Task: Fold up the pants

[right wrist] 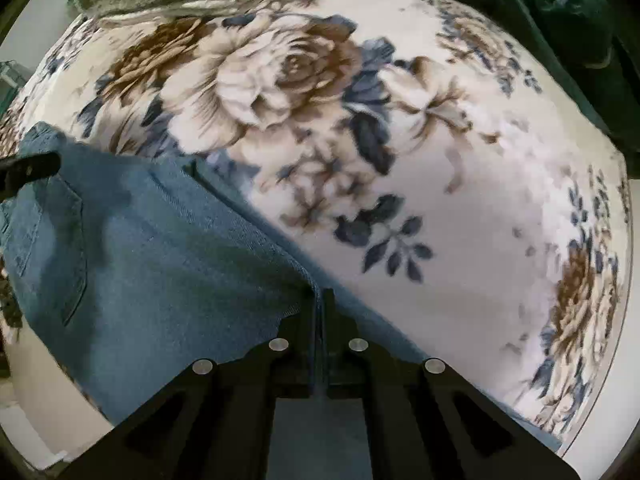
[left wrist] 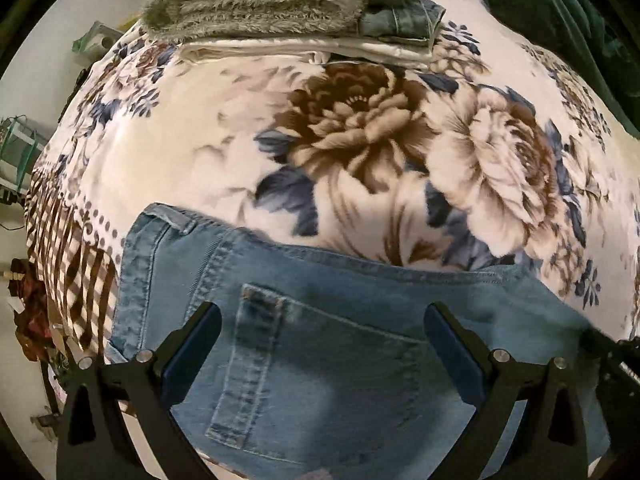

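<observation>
Light blue denim pants lie on a floral blanket, back pocket facing up and the waistband toward the left. My left gripper hangs open just above the pocket, with one finger on each side of it and neither touching the cloth. In the right wrist view the pants spread to the left. My right gripper is shut on their folded edge, and a thin strip of denim shows between its fingers. One left gripper finger shows at that view's left edge.
A pile of folded clothes, grey fuzzy, denim and white, sits at the blanket's far edge. Dark green cloth lies at the far right. The blanket's striped border drops off at the left, with clutter on the floor beyond.
</observation>
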Motion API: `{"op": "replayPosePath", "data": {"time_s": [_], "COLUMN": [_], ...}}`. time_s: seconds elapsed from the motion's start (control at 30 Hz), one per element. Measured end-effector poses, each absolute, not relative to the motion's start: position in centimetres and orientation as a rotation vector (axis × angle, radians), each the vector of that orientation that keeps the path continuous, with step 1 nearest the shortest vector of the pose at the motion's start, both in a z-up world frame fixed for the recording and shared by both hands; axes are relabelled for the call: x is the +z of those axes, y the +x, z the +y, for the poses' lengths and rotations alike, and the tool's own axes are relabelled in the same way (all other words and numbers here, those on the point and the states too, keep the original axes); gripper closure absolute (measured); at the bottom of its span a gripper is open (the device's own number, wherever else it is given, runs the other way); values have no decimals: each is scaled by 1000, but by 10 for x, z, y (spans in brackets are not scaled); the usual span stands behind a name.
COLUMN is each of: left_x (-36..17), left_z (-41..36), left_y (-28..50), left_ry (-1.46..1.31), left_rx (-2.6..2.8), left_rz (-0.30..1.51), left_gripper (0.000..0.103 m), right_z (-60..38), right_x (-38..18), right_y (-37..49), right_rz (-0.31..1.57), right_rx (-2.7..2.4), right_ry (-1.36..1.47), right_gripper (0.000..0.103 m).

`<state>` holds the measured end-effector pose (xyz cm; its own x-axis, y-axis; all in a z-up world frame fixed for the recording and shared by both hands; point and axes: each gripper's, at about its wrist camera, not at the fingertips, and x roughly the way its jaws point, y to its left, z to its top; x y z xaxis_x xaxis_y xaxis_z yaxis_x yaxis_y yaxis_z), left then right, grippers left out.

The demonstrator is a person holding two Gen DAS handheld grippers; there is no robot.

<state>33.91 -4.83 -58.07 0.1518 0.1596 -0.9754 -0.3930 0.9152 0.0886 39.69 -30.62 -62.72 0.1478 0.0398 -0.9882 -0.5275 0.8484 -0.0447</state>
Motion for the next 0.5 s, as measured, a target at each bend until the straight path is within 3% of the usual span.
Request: {"op": "replayPosePath", "data": {"time_s": [0.13, 0.17, 0.2, 0.27, 0.5], "left_x": [-585, -586, -586, -583, -586], "left_z": [-53, -57, -60, -70, -124], "left_y": [338, 338, 336, 332, 318], "left_ry": [-189, -188, -191, -181, -118], "left_rx": [386, 380, 367, 340, 223], "left_rz": [1377, 1385, 1391, 1390, 1409], "left_gripper": [0, 0, 0, 0, 0], "right_z": [-292, -300, -314, -350, -477], "right_x": [-657, -654, -645, -627, -629], "right_y": [420, 426, 431, 435, 439], "right_rz": [1531, 1547, 1548, 1539, 1584], "right_rx": [438, 451, 442, 392, 61], "right_ry": [-335, -264, -193, -69, -6], "right_gripper": [96, 89, 69, 50, 49]}}
